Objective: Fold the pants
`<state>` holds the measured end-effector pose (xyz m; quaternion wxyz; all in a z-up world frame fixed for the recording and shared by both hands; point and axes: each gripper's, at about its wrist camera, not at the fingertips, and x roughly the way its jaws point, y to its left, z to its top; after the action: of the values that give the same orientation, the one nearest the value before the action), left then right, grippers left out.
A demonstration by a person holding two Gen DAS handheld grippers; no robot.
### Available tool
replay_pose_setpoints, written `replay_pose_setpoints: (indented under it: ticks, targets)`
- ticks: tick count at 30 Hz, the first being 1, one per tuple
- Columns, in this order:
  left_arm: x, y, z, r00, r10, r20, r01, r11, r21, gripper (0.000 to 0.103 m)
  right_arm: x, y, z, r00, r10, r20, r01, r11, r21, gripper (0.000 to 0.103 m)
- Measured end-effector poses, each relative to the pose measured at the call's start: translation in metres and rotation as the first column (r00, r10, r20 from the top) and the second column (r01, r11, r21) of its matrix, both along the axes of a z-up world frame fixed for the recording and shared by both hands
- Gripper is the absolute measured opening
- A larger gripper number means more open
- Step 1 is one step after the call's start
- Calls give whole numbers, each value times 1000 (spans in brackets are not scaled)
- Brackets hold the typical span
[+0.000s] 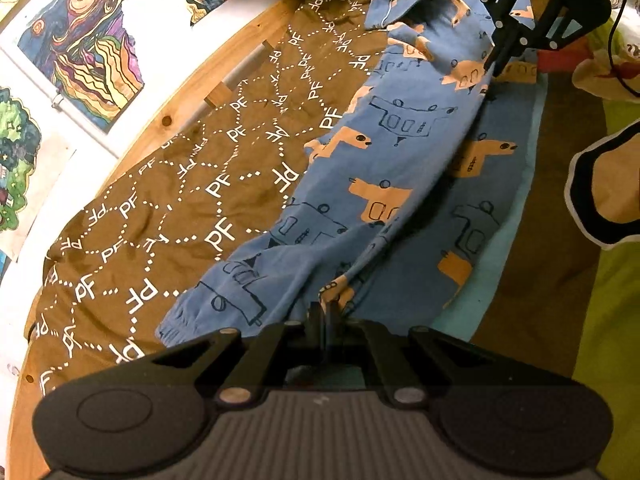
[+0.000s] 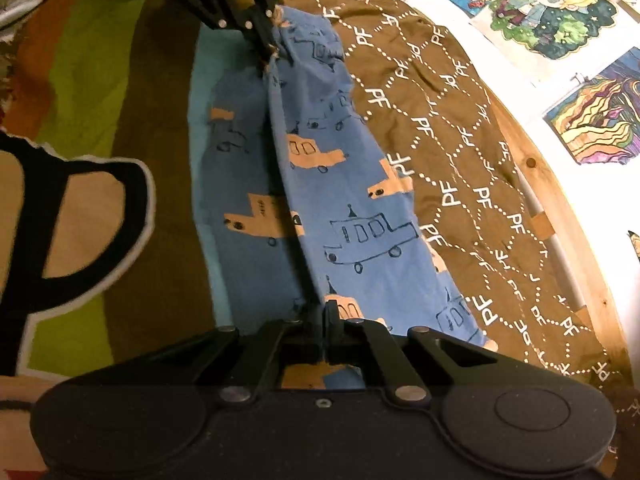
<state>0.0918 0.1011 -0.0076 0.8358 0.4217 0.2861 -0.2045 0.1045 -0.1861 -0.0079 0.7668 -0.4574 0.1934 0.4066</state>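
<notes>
Blue pants (image 1: 384, 128) printed with tan and outlined vehicles lie lengthwise on the bed. My left gripper (image 1: 326, 308) is shut on a pinch of the fabric near the gathered cuff end. At the top right of the left wrist view, my right gripper (image 1: 494, 70) is shut on the fabric at the other end. In the right wrist view the pants (image 2: 360, 216) rise in a taut ridge from my right gripper (image 2: 326, 312) up to my left gripper (image 2: 271, 50). One layer lies flat beneath the ridge, on the side away from the wall.
A brown blanket (image 1: 180, 200) printed with white "PF" letters lies beside the pants, against a wooden bed rail (image 1: 192, 92). Colourful drawings (image 1: 88, 48) hang on the white wall. A green, brown and light blue bedspread (image 2: 80, 80) covers the other side.
</notes>
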Motion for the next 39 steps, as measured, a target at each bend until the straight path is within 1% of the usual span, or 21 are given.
replay_pose_setpoints:
  ticks: [8,12,15,16,18,19,20,21,22,24,25,26,27,29,30,32,33,34,35,37,39]
  targets:
    - [-9,1,-4,999,-13,-31,13,1000,1,1,-8,-5,10,998,36,-43,-36,999,13,0]
    - [-9,0,-10,999,-13,-52,14,1000,12,1,-12,-3,3,996,58,-71,-59,998,-20,0]
    - [-6,0,-13,997,-1,-77,3,1000,14,3,-4,0,-9,995,29,-95,-35,998,-57,1]
    - [-6,0,-13,997,0,-83,1,1000,7,8,0,1,-11,993,19,-114,-27,997,-66,4]
    - [-6,1,-11,992,-5,-124,2,1000,-27,17,4,0,-11,989,11,-148,-20,998,-56,15]
    - [-6,2,-9,990,-6,-143,-1,999,-47,28,6,-2,-10,988,3,-155,-11,999,-49,20]
    - [-6,3,-6,987,-2,-160,-10,997,-71,41,8,-5,-8,986,-11,-168,4,999,-41,35]
    - [-7,3,-3,985,3,-175,-21,995,-100,46,9,-10,-5,982,-30,-185,25,999,-25,48]
    - [-7,2,2,983,7,-185,-31,991,-127,53,12,-17,-1,978,-52,-202,52,999,-3,51]
    - [-5,-2,13,979,17,-201,-54,982,-181,60,19,-34,10,970,-108,-220,119,992,41,54]
    - [-3,-6,19,978,19,-207,-62,977,-204,67,21,-42,15,967,-135,-217,152,987,62,57]
    - [-2,-10,24,978,19,-208,-66,973,-221,75,26,-54,23,960,-174,-218,198,976,94,67]
    - [1,-17,31,977,11,-212,-63,969,-240,79,30,-65,29,951,-211,-224,242,963,121,76]
    - [12,-35,45,974,-20,-224,-44,960,-278,97,41,-88,39,930,-291,-224,331,928,170,85]
    - [18,-47,51,972,-34,-233,-37,955,-293,101,48,-101,44,917,-329,-224,373,908,193,88]
    - [33,-73,58,957,-60,-284,-34,948,-316,103,59,-126,49,889,-392,-235,443,865,234,94]
    - [41,-89,58,943,-68,-327,-41,947,-318,103,66,-139,52,874,-420,-246,476,841,257,99]
    - [49,-105,56,932,-67,-356,-52,948,-315,103,73,-152,55,857,-449,-252,509,813,281,100]
    - [55,-121,53,928,-56,-368,-65,949,-309,103,81,-163,57,839,-480,-256,542,783,306,101]
    - [62,-153,45,930,-41,-365,-79,948,-307,103,97,-181,61,809,-516,-279,586,734,342,102]
    - [60,-180,38,948,-41,-316,-73,937,-342,103,110,-191,64,792,-527,-310,611,700,370,102]
